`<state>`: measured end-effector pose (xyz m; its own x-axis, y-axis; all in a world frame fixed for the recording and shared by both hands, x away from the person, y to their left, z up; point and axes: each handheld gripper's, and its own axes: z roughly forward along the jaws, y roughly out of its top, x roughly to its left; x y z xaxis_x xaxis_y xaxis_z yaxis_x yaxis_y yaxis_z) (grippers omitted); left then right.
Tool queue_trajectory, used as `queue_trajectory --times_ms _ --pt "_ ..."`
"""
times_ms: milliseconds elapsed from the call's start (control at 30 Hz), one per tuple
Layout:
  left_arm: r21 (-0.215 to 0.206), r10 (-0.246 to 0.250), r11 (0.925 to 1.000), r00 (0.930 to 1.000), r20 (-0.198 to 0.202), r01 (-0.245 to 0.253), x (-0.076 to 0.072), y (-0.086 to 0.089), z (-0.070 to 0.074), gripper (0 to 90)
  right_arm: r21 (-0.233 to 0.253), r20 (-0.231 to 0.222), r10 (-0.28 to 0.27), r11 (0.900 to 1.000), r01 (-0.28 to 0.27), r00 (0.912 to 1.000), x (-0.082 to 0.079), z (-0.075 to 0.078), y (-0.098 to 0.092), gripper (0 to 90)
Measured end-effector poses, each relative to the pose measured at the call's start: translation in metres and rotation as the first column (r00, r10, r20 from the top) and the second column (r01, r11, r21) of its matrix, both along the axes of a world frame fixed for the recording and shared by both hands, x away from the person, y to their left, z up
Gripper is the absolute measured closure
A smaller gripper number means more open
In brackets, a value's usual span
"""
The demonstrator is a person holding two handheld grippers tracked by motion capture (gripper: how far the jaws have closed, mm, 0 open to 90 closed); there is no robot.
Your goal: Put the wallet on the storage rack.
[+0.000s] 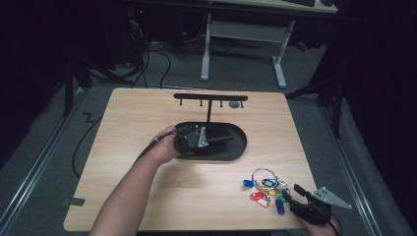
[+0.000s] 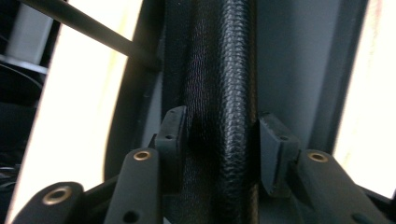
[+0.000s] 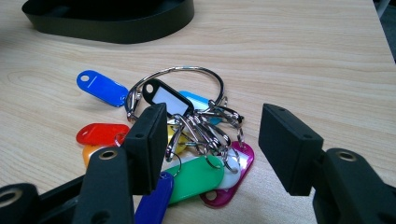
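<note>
A black oval tray (image 1: 242, 145) sits mid-table with a T-shaped hook rack (image 1: 210, 97) rising from its back. Inside the tray my left gripper (image 1: 212, 139) is shut on a black, grained leather-like item (image 2: 224, 84), its pads (image 2: 173, 135) pressing both sides. The item's full shape is hidden. A bunch of coloured key tags on a metal ring (image 1: 267, 189) lies near the front right. My right gripper (image 1: 291, 196) stands open just beside it. In the right gripper view the bunch (image 3: 196, 179) lies partly between the open jaws of that gripper (image 3: 212, 137), untouched.
A small grey object (image 1: 235, 104) sits by the rack's right end. The tray's wall (image 3: 116, 25) stands beyond the key bunch. The table's front edge runs close under my right hand. A white desk frame (image 1: 280, 59) stands on the floor behind.
</note>
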<state>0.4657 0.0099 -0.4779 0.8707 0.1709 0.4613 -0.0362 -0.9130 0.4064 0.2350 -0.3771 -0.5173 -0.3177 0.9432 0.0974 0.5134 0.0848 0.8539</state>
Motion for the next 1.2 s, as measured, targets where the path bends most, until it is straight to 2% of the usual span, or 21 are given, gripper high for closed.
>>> queue_trajectory --times_ms 67,333,433,500,533,600,700,733,767,800,833,900,1000,1100,1133,1167,1200 --pt "-0.015 0.005 0.9999 0.9999 -0.012 -0.006 -0.001 0.001 0.000 56.9 0.000 -0.001 0.000 1.000 0.000 1.0000 0.000 0.000 0.000 42.6" --pt "-0.033 0.008 0.9994 0.9995 -0.030 -0.009 -0.003 0.004 0.001 55.0 -0.003 -0.003 0.001 1.000 -0.001 1.0000 0.001 -0.001 0.001 42.6" --pt "-0.074 0.019 0.9970 0.9991 -0.037 -0.022 -0.004 0.006 0.004 55.1 -0.006 -0.004 0.001 1.000 -0.001 1.0000 0.001 -0.001 0.001 42.6" --pt "-0.078 0.021 0.9967 0.9991 -0.037 -0.024 -0.006 0.008 0.004 55.0 -0.007 -0.005 0.002 1.000 -0.002 1.0000 0.001 -0.001 0.001 42.6" --pt "-0.098 0.024 0.9948 0.9989 -0.039 -0.028 -0.010 0.010 0.004 55.2 -0.007 -0.004 0.002 1.000 -0.002 1.0000 0.002 -0.001 0.002 42.6" --pt "-0.106 0.027 0.9938 0.9988 -0.041 -0.031 -0.011 0.012 0.005 55.3 -0.007 -0.003 0.002 1.000 -0.002 1.0000 0.002 -0.001 0.002 42.6" --pt "-0.145 0.041 0.9882 0.9981 -0.045 -0.048 -0.019 0.018 0.008 55.7 -0.009 0.000 0.004 1.000 -0.004 1.0000 0.003 0.000 0.003 42.6" --pt "-0.147 0.049 0.9876 0.9976 -0.048 -0.055 -0.021 0.020 0.009 54.8 -0.006 0.001 0.005 1.000 -0.005 1.0000 0.004 0.001 0.004 42.6" --pt "-0.160 0.055 0.9851 0.9974 -0.048 -0.062 -0.024 0.022 0.010 54.5 -0.009 0.005 0.008 1.000 -0.008 1.0000 0.005 0.001 0.004 42.6" --pt "-0.187 0.066 0.9797 0.9970 -0.040 -0.072 -0.032 0.028 0.013 54.3 -0.007 0.004 0.007 1.000 -0.007 1.0000 0.006 0.001 0.005 42.6" --pt "-0.187 0.066 0.9797 0.9970 -0.040 -0.072 -0.032 0.028 0.013 54.0 -0.007 0.004 0.007 1.000 -0.007 1.0000 0.006 0.001 0.005 42.6" --pt "-0.210 0.082 0.9739 0.9962 -0.027 -0.086 -0.040 0.034 0.015 52.6 -0.013 0.009 0.016 1.000 -0.016 0.9998 0.008 0.002 0.007 42.6" --pt "-0.259 0.108 0.9588 0.9930 -0.047 -0.117 -0.054 0.044 0.018 52.2 -0.015 0.012 0.021 1.000 -0.021 0.9997 0.009 0.003 0.008 42.6" --pt "-0.262 0.127 0.9548 0.9896 -0.067 -0.140 -0.069 0.054 0.014 57.1 -0.017 0.013 0.027 0.999 -0.027 0.9996 0.011 0.004 0.011 42.6" --pt "-0.285 0.137 0.9459 0.9870 -0.084 -0.155 -0.077 0.060 0.010 57.4 -0.017 0.011 0.031 0.999 -0.031 0.9995 0.012 0.003 0.012 42.6" --pt "-0.285 0.137 0.9459 0.9870 -0.084 -0.155 -0.077 0.060 0.010 57.3 -0.017 0.011 0.031 0.999 -0.031 0.9995 0.012 0.003 0.012 42.6" --pt "-0.297 0.151 0.9385 0.9828 -0.106 -0.176 -0.084 0.066 0.005 56.3 -0.017 0.010 0.035 0.999 -0.035 0.9993 0.013 0.003 0.013 42.6"
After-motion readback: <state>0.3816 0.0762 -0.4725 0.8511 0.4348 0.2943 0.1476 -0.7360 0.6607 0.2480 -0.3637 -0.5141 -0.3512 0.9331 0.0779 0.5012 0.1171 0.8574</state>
